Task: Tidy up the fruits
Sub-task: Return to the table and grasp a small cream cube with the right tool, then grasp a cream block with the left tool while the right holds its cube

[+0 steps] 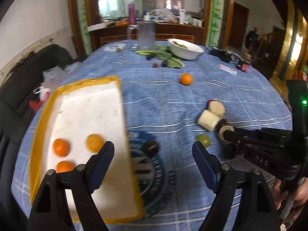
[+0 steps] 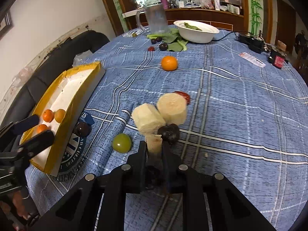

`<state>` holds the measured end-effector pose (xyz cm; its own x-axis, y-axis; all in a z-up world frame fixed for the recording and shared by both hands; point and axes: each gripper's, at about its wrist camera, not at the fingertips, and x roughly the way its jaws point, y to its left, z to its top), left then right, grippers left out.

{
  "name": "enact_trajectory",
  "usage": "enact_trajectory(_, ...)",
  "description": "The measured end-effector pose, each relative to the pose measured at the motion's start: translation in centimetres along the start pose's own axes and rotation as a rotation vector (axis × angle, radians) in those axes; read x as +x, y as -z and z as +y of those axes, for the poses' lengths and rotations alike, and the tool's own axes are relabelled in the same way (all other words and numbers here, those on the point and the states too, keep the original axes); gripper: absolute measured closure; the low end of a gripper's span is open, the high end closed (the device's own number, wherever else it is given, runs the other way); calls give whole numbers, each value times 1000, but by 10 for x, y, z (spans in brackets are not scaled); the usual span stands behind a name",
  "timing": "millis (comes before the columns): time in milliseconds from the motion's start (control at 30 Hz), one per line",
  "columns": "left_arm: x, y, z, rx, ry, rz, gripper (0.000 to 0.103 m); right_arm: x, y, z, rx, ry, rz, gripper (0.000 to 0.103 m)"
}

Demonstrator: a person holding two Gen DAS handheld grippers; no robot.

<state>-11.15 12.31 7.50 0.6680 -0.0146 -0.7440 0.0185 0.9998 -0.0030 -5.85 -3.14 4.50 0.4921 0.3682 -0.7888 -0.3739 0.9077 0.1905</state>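
Observation:
A white foam tray with a yellow rim (image 1: 80, 100) (image 2: 57, 132) lies at the table's left and holds three small oranges (image 1: 61, 147). My left gripper (image 1: 153, 147) (image 2: 36, 130) hovers open over the tray's near right edge, nothing between its fingers; a dark plum (image 1: 150, 147) (image 2: 82, 129) lies on the cloth beyond it. My right gripper (image 2: 154, 146) (image 1: 224, 132) is shut on a short pale peeled stalk piece (image 2: 153, 143). Two bigger pale chunks (image 2: 148, 118) and another dark plum (image 2: 169, 132) lie just ahead of it. A green fruit (image 2: 121, 143) and a loose orange (image 2: 169, 63) lie on the cloth.
A white bowl (image 2: 196, 31), leafy greens (image 2: 173, 42), a clear jug (image 2: 156, 17) and small dark fruits stand at the far side. Black devices (image 2: 254, 42) and a red-labelled jar lie far right. A dark sofa (image 1: 34, 67) borders the table's left. A hand (image 1: 288, 192) grips the right tool.

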Motion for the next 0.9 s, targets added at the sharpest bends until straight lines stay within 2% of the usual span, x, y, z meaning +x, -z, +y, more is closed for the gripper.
enact_trajectory(133, 27, -12, -25, 54, 104, 38, 23, -2, 6, -15, 26, 16, 11, 86)
enact_trajectory(167, 32, -14, -31, 74, 124, 41, 26, -1, 7, -20, 37, 20, 15, 86)
enact_trajectory(200, 38, -17, -38, 97, 140, 42, 34, 0, 8, -24, 48, 9, 14, 86)
enact_trajectory(233, 45, -21, -44, 121, 146, 46, 39, 0, 8, -28, 64, -12, 11, 86)
enact_trajectory(267, 51, -23, -48, 134, 147, 53, 40, 0, 9, -31, 79, -29, 8, 86)
enact_trajectory(400, 78, -33, -58, 164, 180, 105, 40, 1, 10, -35, 90, -57, -4, 86)
enact_trajectory(600, 96, -35, -70, 211, 204, 116, 41, 1, 11, -38, 99, -70, -21, 86)
enact_trajectory(667, 102, -36, -73, 211, 223, 128, 48, 1, 11, -37, 92, -66, -23, 86)
enact_trajectory(767, 106, -33, -79, 222, 249, 129, 66, 2, 11, -34, 74, -61, -26, 86)
enact_trajectory(900, 104, -30, -83, 231, 226, 112, 69, 1, 11, -31, 59, -60, -30, 86)
